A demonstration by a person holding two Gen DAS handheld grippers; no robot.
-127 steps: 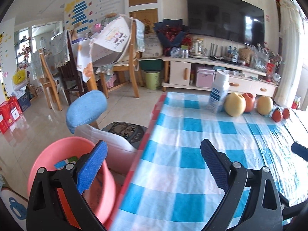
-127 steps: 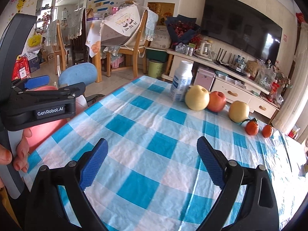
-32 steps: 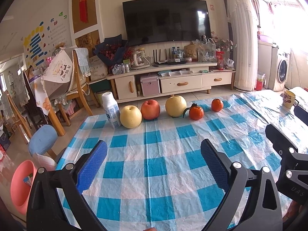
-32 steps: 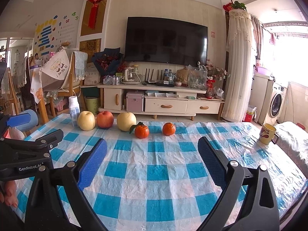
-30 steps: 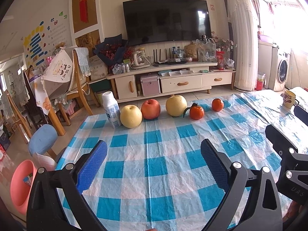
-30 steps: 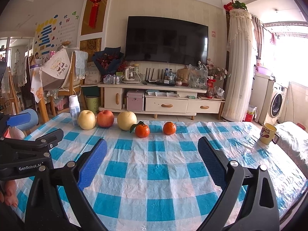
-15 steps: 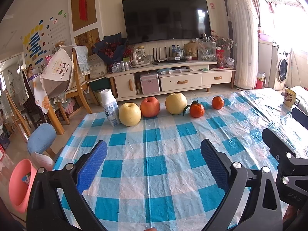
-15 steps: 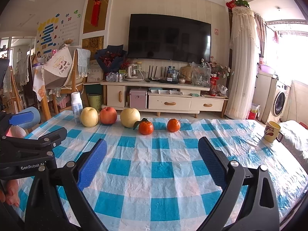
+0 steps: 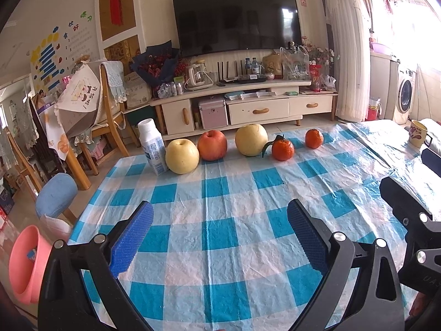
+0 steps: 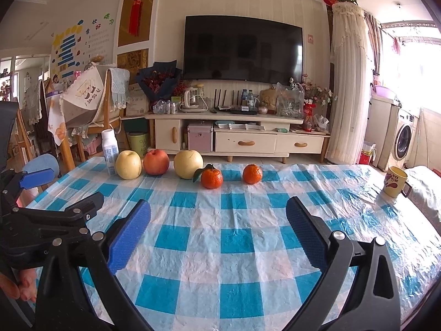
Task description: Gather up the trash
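**One bottle, far left of the fruit row, nearer the left tongs**

One candidate item of trash was on view: a white plastic bottle with a pale printed label point(image 9: 152, 146), standing at the far edge of the table with the blue-and-white checked plastic cloth point(image 9: 220, 193). It stood upright, long axis vertical, leaning slightly in the fisheye. It touched or very nearly touched a yellow pear-like fruit point(image 9: 182, 156) on its right.

Position: upper left of centre in the left wrist view; left of centre in the right wrist view point(image 10: 110, 149).

Left gripper point(image 9: 219, 235): blue-padded jaws wide apart, nothing between them. The bottle lay ahead and to the left of it.

Right gripper point(image 10: 217, 234): jaws equally wide apart, empty. The bottle lay further off to its left, beyond the left tool's body.

Judgement: the left hand was the nearer; a side-on grasp across the upright body would suit.

Receptacle: a pink plastic basin point(image 9: 23, 264) sat on the floor, lower left of the left view, below the table edge.

Remaining row, not trash by appearance: red apple point(image 9: 212, 145), second yellow fruit point(image 9: 251, 140), two oranges.
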